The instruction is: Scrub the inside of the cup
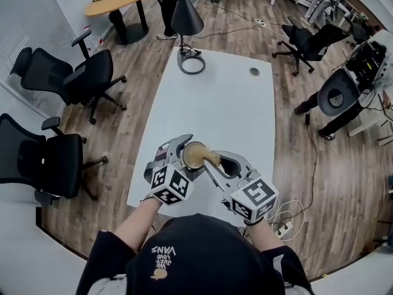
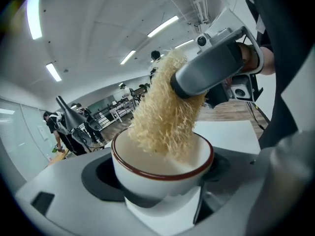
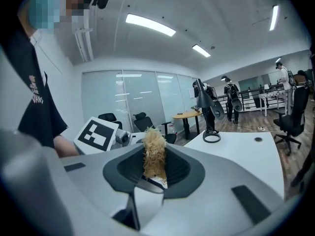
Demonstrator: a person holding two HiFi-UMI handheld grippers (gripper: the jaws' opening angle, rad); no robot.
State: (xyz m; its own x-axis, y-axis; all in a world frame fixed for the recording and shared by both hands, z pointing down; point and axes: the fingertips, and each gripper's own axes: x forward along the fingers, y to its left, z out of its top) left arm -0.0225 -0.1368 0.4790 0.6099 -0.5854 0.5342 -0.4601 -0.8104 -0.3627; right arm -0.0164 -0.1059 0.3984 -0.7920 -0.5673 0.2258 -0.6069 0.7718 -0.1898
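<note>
A white cup (image 2: pixel 162 173) with a dark red rim sits between the jaws of my left gripper (image 2: pixel 162 195), which is shut on it. In the head view the cup (image 1: pixel 192 155) is held above the near end of the white table (image 1: pixel 233 103), its mouth turned toward my right gripper (image 1: pixel 222 165). A tan fibrous scrubber (image 2: pixel 165 114) reaches down into the cup's mouth. My right gripper (image 3: pixel 153 173) is shut on that scrubber (image 3: pixel 154 157), which stands up between its jaws.
A black desk lamp (image 1: pixel 187 23) stands at the table's far end, with a small round grommet (image 1: pixel 254 71) to its right. Black office chairs (image 1: pixel 67 78) line the left side, more chairs (image 1: pixel 310 42) are at the right. Cables (image 1: pixel 285 217) lie on the floor near right.
</note>
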